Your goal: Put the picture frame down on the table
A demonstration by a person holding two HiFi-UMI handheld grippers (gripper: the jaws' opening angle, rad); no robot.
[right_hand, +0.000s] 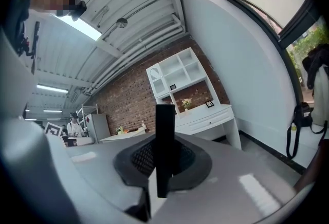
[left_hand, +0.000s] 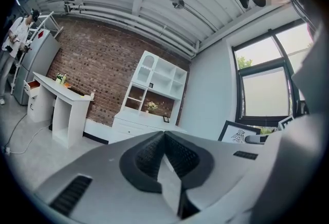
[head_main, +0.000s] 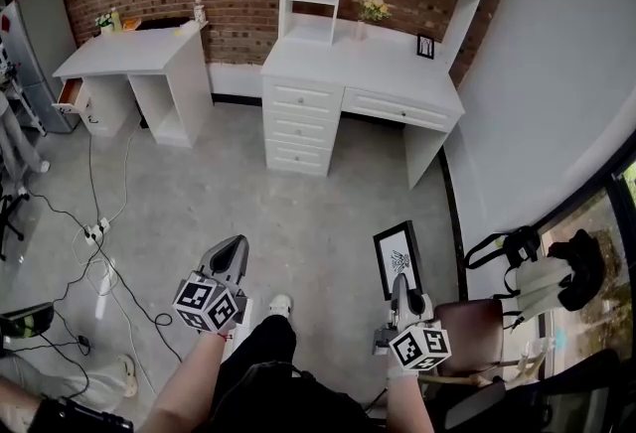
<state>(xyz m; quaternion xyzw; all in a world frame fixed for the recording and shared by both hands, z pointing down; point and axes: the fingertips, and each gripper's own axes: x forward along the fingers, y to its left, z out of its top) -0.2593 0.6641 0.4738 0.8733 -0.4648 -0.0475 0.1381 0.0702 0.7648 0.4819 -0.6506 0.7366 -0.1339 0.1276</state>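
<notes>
The white desk with shelves stands against the brick wall, and its tabletop lies ahead of the person, well apart from both hands across open floor. The picture frame is low on the right side of the head view, over the floor. It stands out in front of the right gripper, whose jaws are closed on its black border, and the right gripper view shows it only edge-on as an upright dark bar. The left gripper has its jaws together and carries nothing. I judge that the right hand alone must bring the frame forward to the tabletop.
</notes>
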